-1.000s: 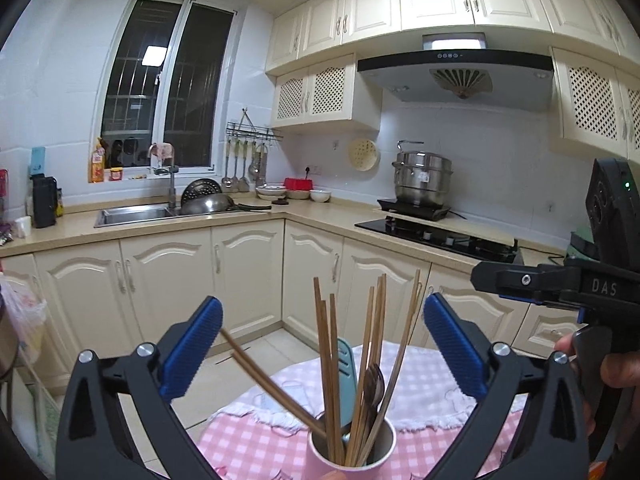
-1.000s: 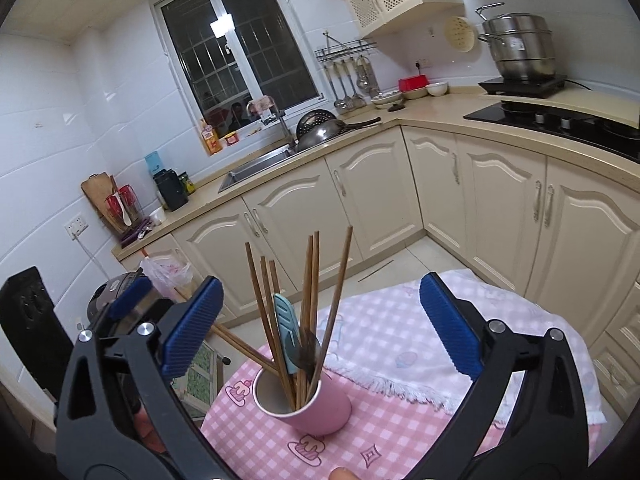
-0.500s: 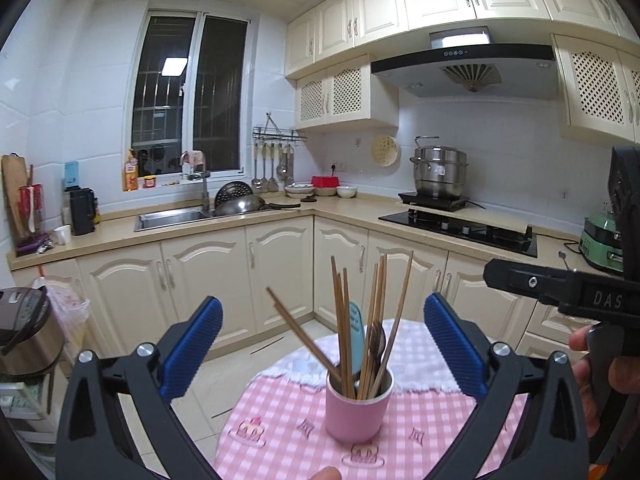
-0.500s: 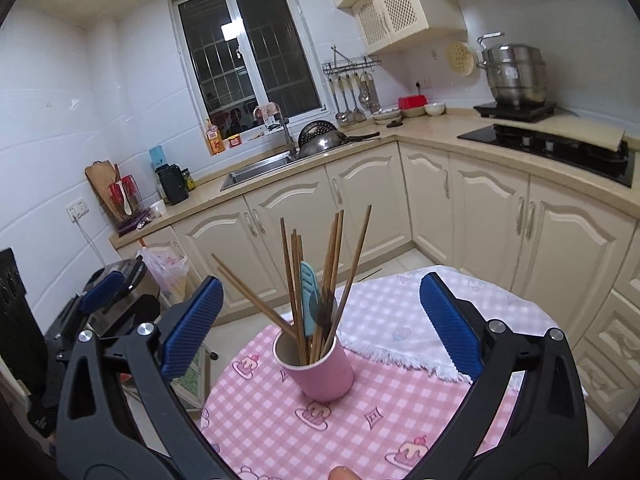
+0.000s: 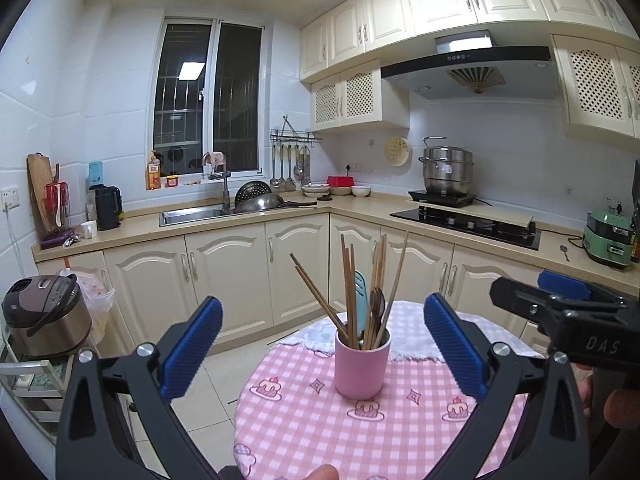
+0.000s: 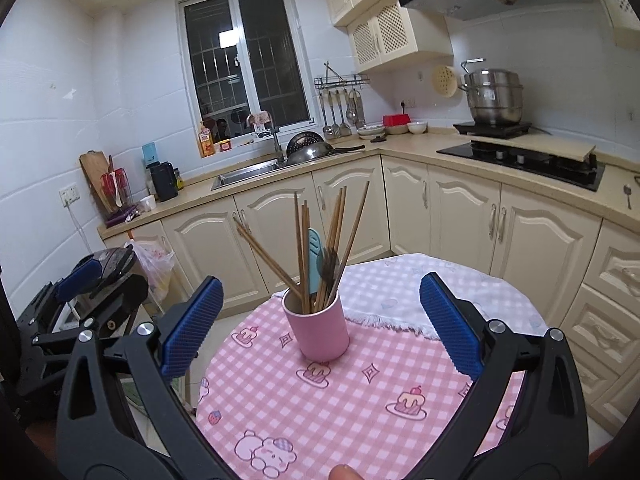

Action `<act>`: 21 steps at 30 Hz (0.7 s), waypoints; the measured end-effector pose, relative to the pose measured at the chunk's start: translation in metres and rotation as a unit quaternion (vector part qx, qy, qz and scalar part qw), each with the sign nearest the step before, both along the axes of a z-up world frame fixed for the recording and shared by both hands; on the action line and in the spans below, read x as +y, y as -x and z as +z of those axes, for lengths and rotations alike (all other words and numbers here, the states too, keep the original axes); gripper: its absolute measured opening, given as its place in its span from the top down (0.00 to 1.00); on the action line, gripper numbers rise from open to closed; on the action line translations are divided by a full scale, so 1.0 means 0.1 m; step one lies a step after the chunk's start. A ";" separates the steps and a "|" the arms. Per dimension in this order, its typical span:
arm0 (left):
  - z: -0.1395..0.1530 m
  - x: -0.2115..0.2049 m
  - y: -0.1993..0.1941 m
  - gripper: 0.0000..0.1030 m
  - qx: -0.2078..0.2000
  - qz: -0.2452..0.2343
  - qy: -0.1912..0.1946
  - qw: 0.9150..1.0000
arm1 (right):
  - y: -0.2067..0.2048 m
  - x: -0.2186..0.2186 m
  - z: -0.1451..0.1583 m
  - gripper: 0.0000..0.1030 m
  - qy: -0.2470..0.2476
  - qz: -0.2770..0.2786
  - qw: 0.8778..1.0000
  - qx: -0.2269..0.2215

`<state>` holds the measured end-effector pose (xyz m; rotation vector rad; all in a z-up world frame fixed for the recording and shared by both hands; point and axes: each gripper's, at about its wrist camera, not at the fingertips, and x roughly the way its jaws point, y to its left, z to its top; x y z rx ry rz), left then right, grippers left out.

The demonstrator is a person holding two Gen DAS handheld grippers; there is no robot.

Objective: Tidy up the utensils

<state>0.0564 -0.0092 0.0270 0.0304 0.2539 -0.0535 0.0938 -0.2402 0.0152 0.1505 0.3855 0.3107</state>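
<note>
A pink cup stands upright on a round table with a pink checked cloth. It holds several wooden chopsticks, a light blue utensil and a dark spoon. My left gripper is open and empty, back from the cup. My right gripper is open and empty, also short of the cup, whose chopsticks fan out above it. The right gripper shows at the right edge of the left wrist view.
A white fringed cloth lies on the far part of the table. Cream kitchen cabinets with a sink and hob run behind. A rice cooker stands on a rack at the left.
Both grippers have drawn back and up from the cup, which now looks smaller and farther. Both stay open and empty. The cup has not moved.
</note>
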 end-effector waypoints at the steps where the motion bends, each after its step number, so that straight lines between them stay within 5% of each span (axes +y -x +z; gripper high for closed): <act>1: 0.01 0.00 0.04 0.04 -0.002 0.000 0.002 1.000 | 0.05 0.01 0.01 0.06 0.002 -0.002 1.000 -0.003; 21: 0.06 0.19 0.40 0.04 -0.003 0.022 0.033 0.999 | 0.49 0.11 0.11 0.06 -0.001 0.000 0.999 -0.034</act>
